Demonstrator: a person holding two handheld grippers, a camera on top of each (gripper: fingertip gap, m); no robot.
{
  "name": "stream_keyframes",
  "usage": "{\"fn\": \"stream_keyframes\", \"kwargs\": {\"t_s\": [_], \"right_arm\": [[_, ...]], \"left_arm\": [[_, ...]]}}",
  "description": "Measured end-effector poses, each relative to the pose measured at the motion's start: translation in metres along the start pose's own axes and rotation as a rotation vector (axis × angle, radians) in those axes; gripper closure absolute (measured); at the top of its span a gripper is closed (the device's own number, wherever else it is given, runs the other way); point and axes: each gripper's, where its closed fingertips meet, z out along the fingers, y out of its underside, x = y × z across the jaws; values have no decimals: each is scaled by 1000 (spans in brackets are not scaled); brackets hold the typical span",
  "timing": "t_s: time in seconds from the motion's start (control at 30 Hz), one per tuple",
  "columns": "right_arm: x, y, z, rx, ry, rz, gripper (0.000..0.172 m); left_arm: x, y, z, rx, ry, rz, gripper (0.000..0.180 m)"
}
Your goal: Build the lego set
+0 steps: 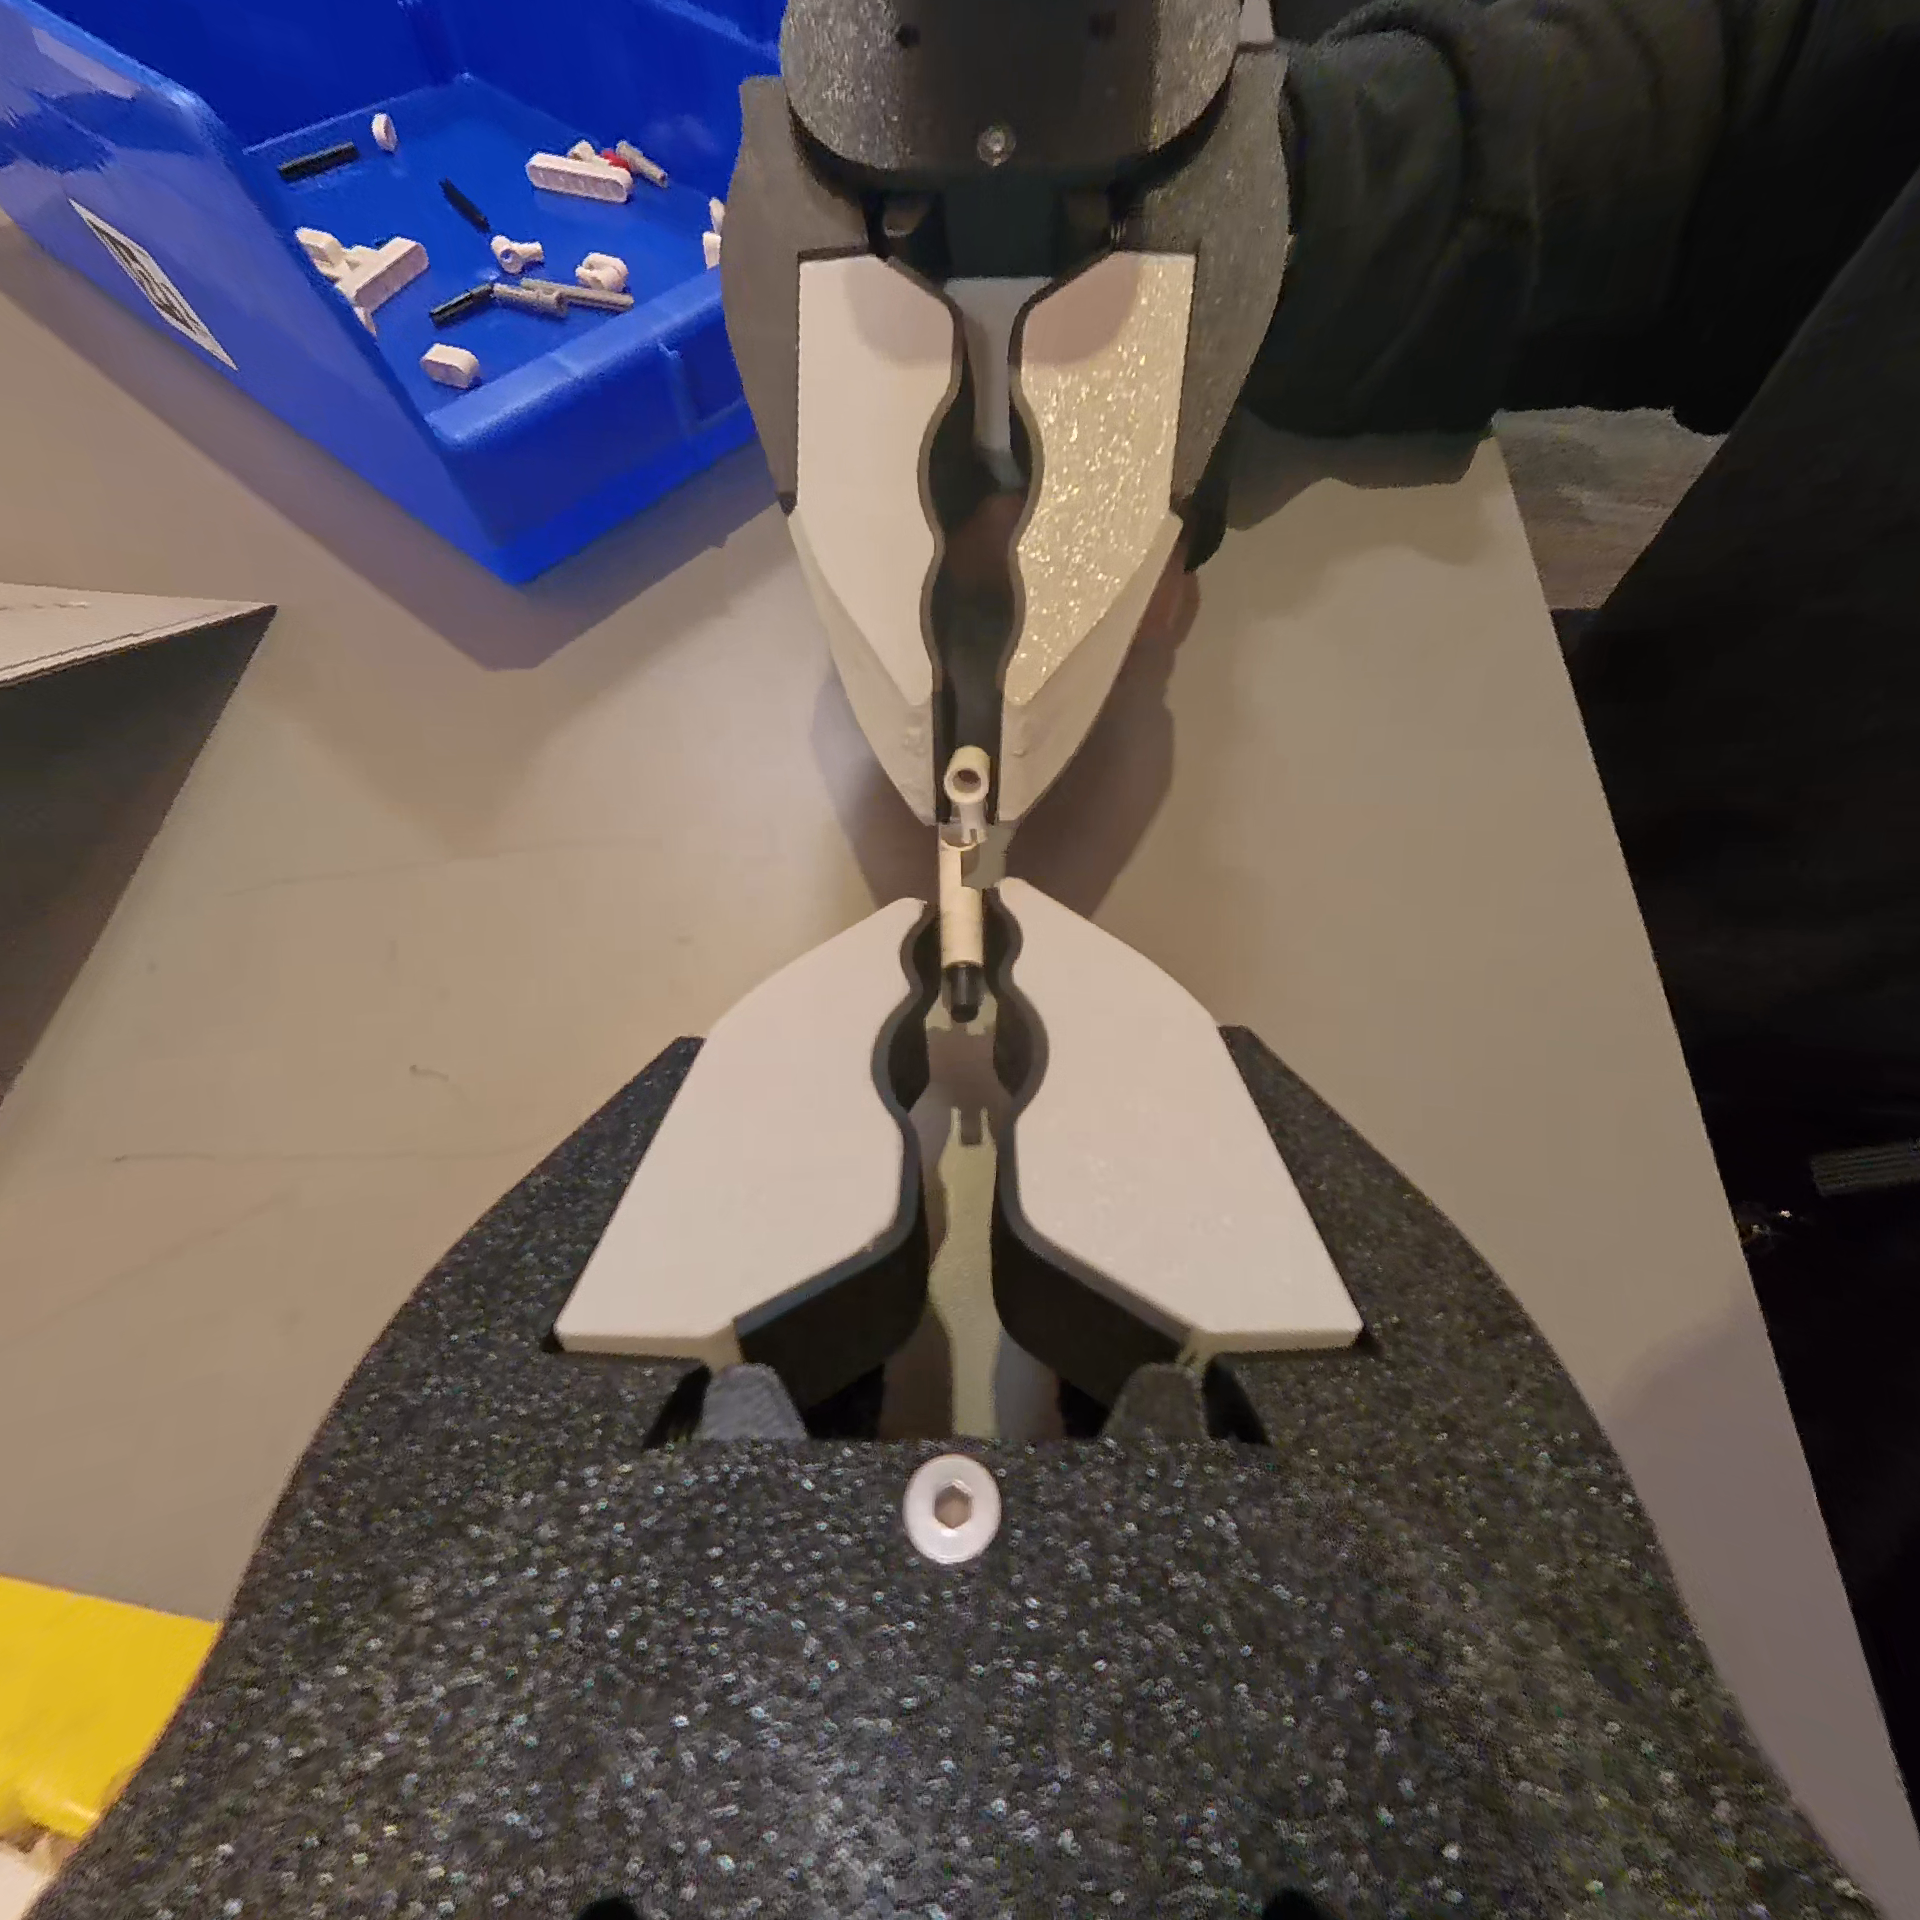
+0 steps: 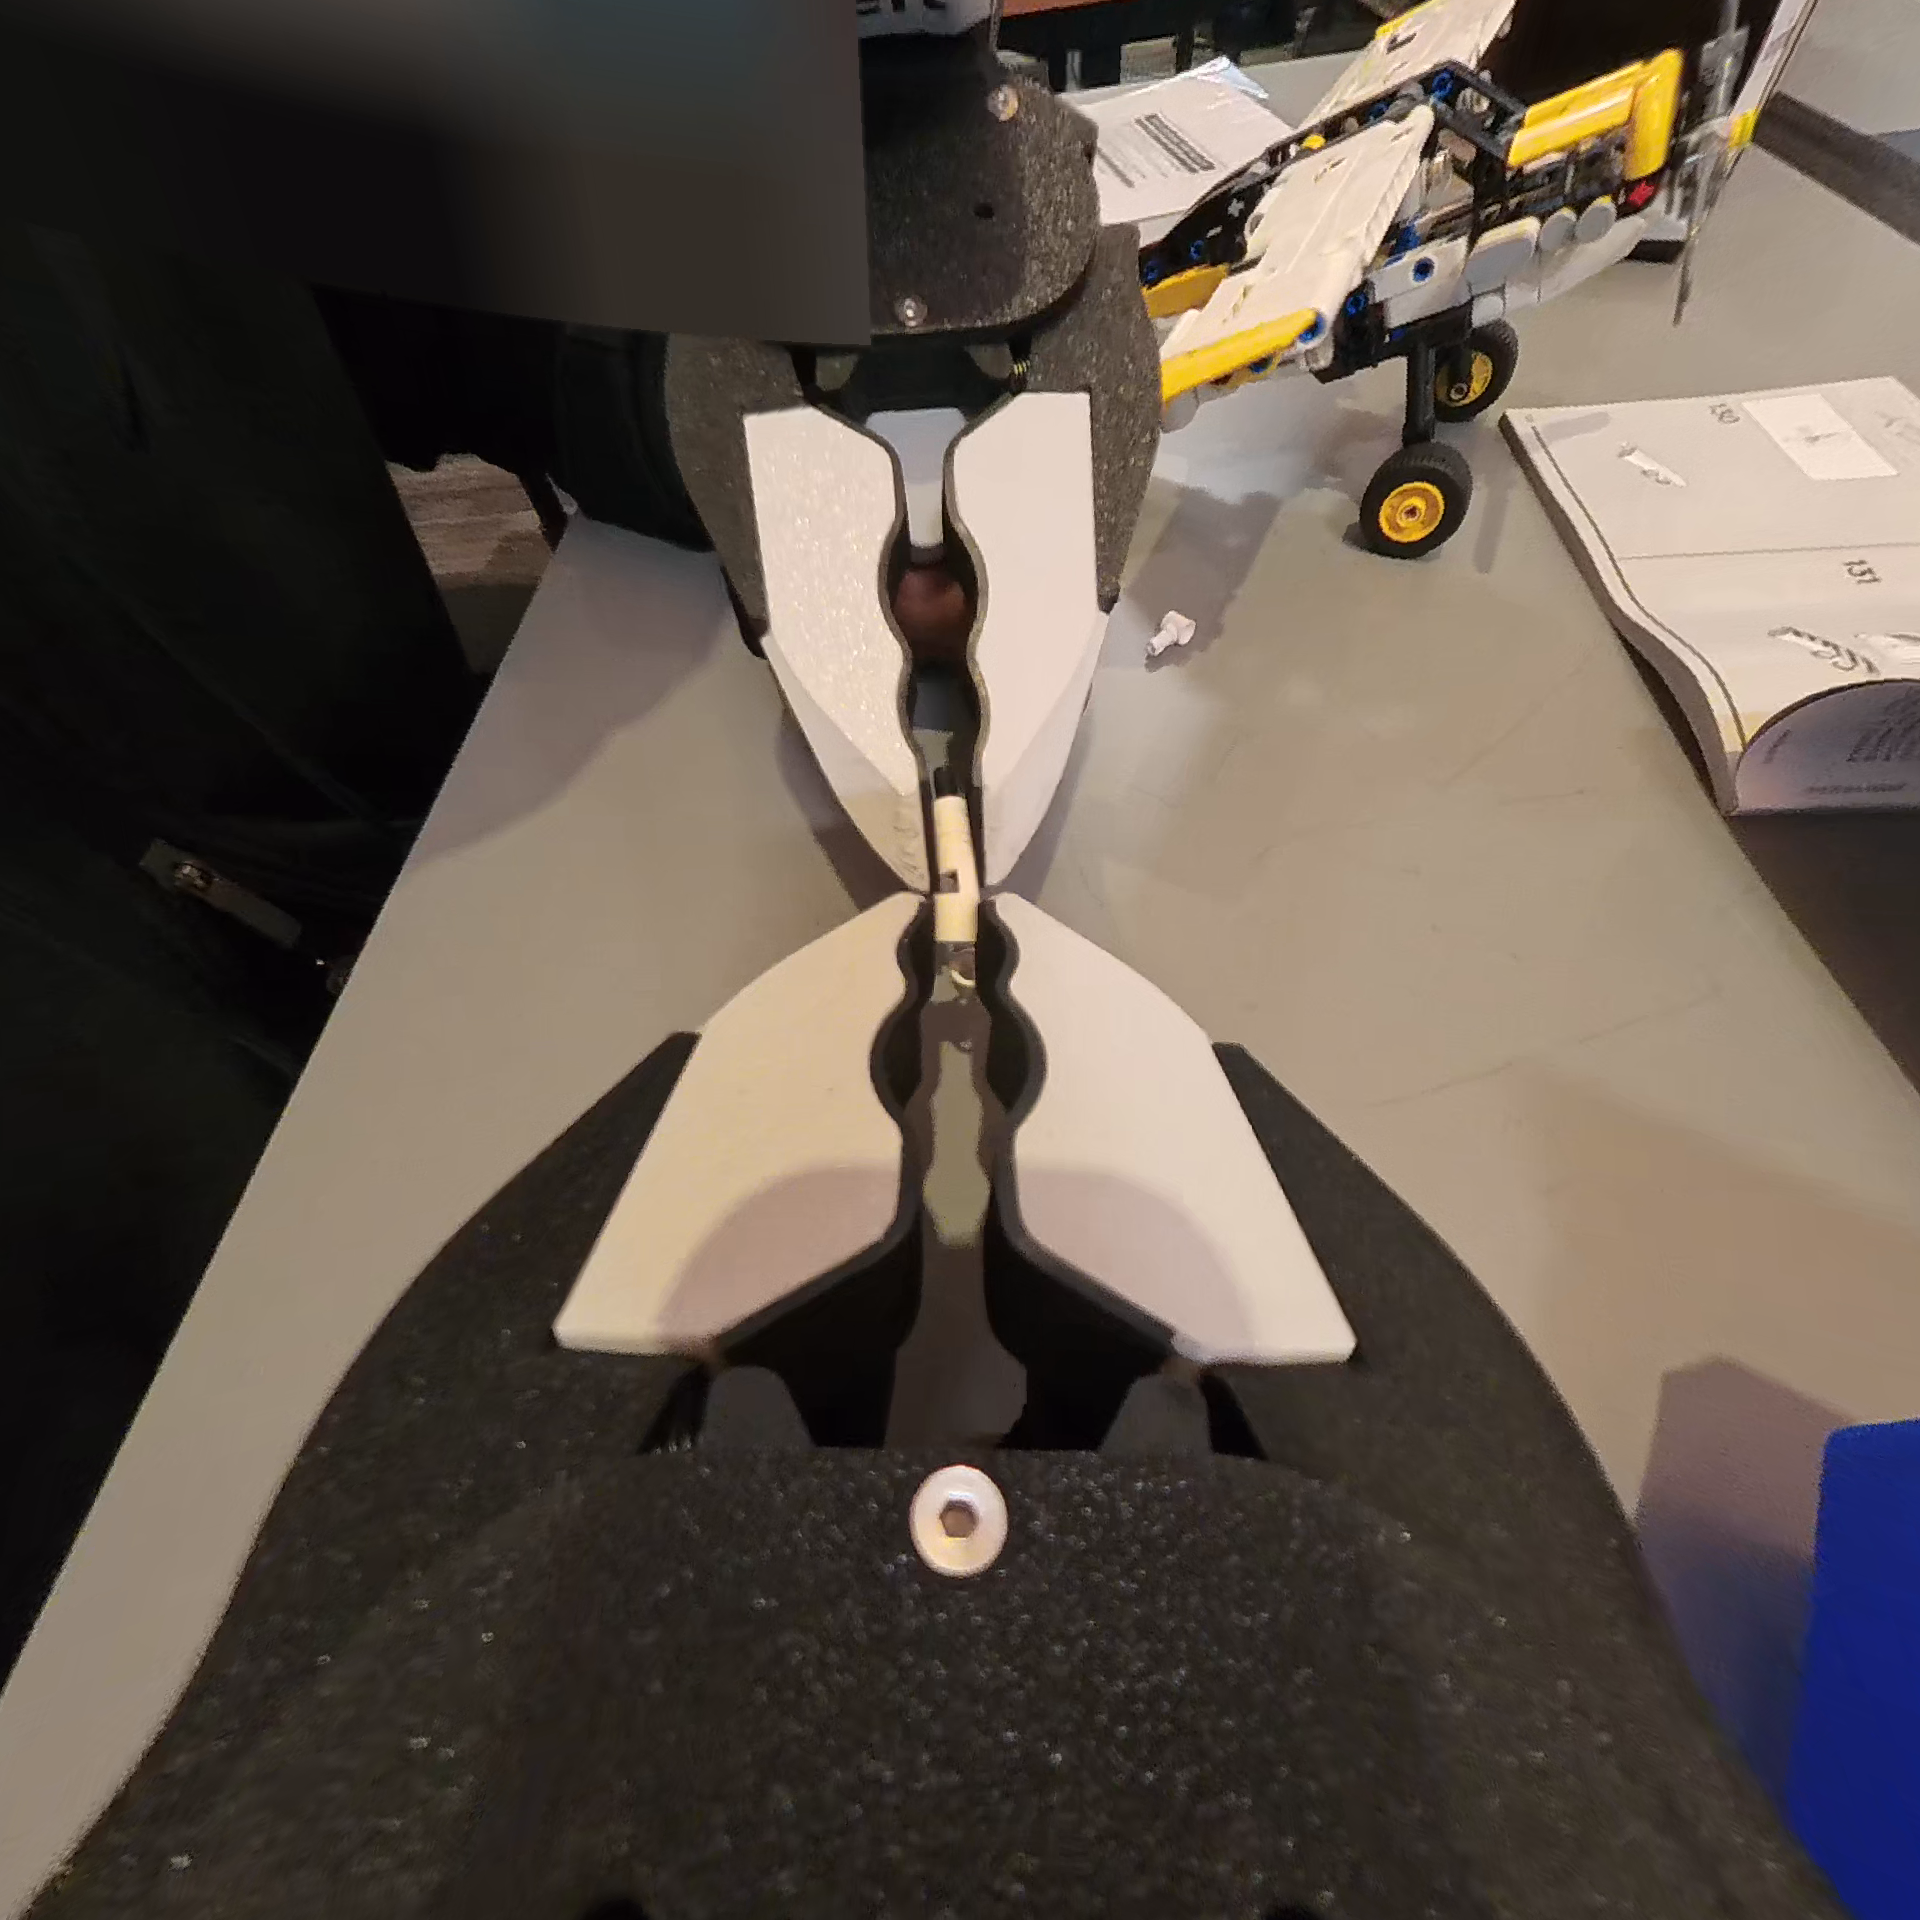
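Note:
My two grippers meet tip to tip above the grey table (image 1: pixel 416 935). My left gripper (image 1: pixel 961 920) is shut on a short white tube (image 1: pixel 957 909) with a black pin (image 1: pixel 964 992) sticking out of its near end. My right gripper (image 2: pixel 956 920) is shut on a small white connector (image 2: pixel 954 920); in the left wrist view this connector (image 1: pixel 968 781) shows a round hole and a peg that points at the tube's far end. The right gripper (image 1: pixel 971 821) fills the top of the left wrist view. The left gripper (image 2: pixel 951 878) with the tube (image 2: pixel 950 826) shows in the right wrist view.
A blue bin (image 1: pixel 582 457) with several small white, grey and black parts stands at the back left. A yellow and white brick-built plane (image 2: pixel 1403 239), an open booklet (image 2: pixel 1766 582) and a loose white part (image 2: pixel 1169 632) lie on the table. A dark sleeve (image 1: pixel 1507 208) is behind the right gripper. The grippers are tip to tip, or close to it.

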Motion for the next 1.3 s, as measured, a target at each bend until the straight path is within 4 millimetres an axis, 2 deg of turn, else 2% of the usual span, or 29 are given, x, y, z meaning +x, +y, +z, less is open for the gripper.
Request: {"fn": "stream_keyframes", "kwargs": {"t_s": [0.23, 0.57, 0.77, 0.8, 0.87, 0.93, 1.03, 1.3], "right_arm": [[2, 0, 1, -4, 11, 7, 165], [5, 12, 4, -108, 72, -33, 165], [7, 17, 7, -148, 113, 44, 164], [7, 18, 8, -157, 118, 50, 165], [1, 29, 16, -236, 114, 3, 165], [6, 30, 21, -268, 197, -75, 165], [8, 29, 21, -258, 199, -46, 165], [9, 34, 17, -279, 171, -15, 165]], "left_arm": [[0, 3, 1, -26, -15, 28, 173], [-1, 6, 3, -27, -24, 36, 173], [-4, 6, 4, -36, -70, 83, 173], [-4, 5, 4, -24, -65, 79, 173], [4, -14, -2, 77, -10, 42, 175], [-7, -4, -3, -4, -70, 41, 175], [-6, 9, -1, -43, -50, 54, 175], [-12, 6, -2, -28, -86, 37, 175]]}}
